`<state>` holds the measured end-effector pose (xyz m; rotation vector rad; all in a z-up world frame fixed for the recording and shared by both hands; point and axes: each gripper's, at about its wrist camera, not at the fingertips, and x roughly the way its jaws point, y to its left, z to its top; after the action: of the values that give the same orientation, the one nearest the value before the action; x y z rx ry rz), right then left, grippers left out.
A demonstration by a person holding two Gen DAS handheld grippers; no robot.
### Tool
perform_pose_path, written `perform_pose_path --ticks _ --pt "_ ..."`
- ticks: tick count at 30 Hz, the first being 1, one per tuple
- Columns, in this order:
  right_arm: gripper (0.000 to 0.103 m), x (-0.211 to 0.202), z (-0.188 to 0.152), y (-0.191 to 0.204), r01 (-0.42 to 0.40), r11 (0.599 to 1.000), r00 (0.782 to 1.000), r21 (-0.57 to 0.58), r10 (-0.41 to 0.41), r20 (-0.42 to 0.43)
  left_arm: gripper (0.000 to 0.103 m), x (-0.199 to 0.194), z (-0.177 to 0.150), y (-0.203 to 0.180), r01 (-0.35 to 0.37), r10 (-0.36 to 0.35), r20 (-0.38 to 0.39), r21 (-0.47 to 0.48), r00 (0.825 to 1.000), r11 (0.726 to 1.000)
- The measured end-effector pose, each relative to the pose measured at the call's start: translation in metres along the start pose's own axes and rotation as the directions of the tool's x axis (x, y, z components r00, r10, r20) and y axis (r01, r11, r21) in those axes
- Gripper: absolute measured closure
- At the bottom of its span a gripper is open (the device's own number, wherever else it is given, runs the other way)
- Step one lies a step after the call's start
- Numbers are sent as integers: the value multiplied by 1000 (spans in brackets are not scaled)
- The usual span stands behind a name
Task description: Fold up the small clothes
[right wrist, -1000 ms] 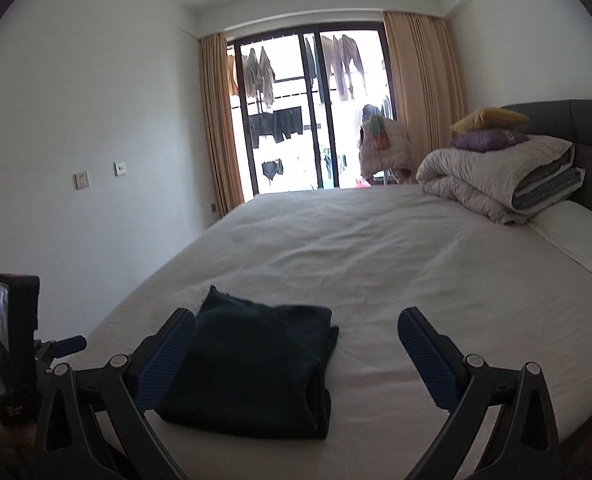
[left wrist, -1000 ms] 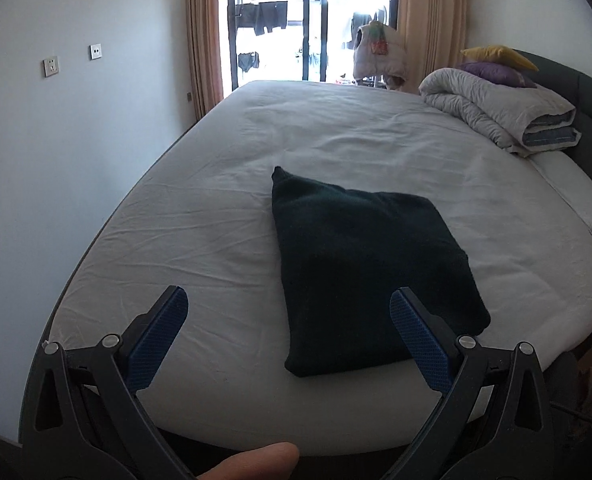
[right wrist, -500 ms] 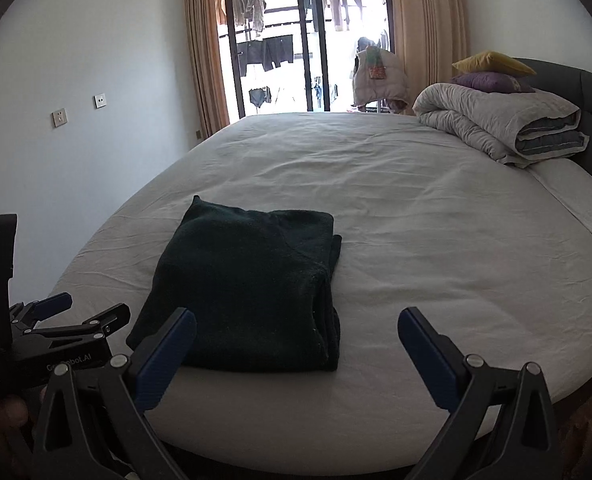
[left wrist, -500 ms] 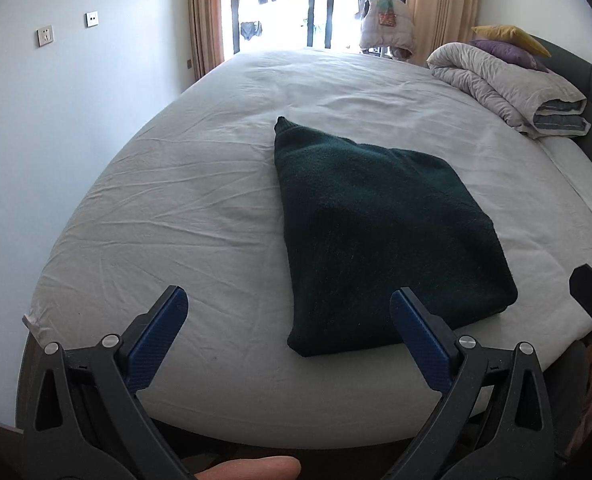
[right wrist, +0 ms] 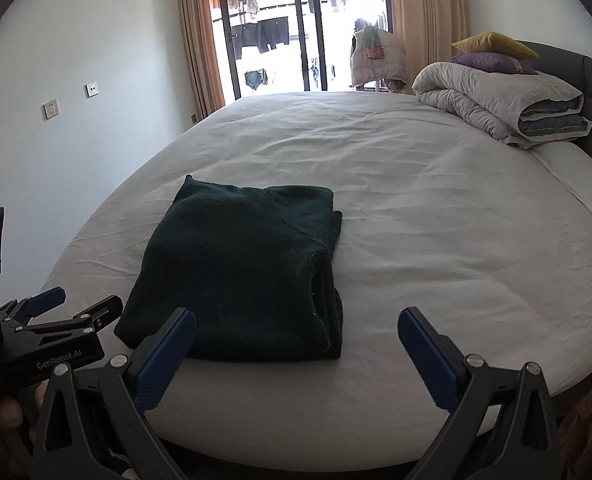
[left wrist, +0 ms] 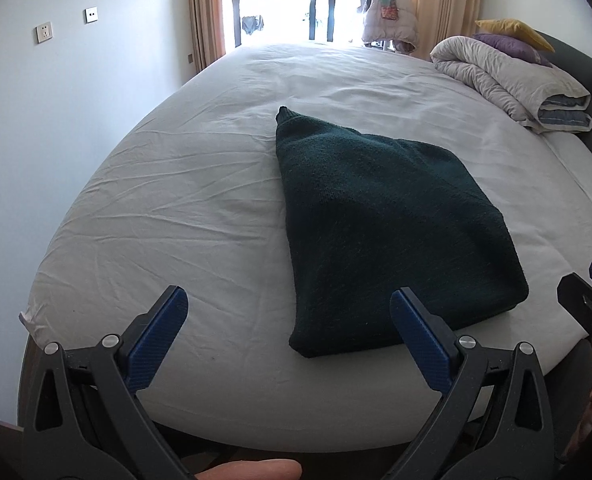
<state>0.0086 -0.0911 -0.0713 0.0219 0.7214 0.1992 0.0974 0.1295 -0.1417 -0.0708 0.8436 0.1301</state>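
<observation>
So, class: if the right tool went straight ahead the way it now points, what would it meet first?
Probably the white bed sheet, just right of the folded dark green knitted garment; the open right tool is aimed past its right edge, though depth is unclear.

The only readable text is "GenRobot.AI", printed in pale letters on the black body of the left gripper [right wrist: 68,312], seen at the lower left of the right wrist view. Smaller print beside it, at the frame's edge, is too small to read.
</observation>
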Motion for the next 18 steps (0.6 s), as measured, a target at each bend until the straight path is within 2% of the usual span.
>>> perform_pose_path --ticks 18 --pt "0 4 -3 -1 -6 1000 1000 -3 6 -21 0 3 0 -3 -3 3 -5 -5 1000 1000"
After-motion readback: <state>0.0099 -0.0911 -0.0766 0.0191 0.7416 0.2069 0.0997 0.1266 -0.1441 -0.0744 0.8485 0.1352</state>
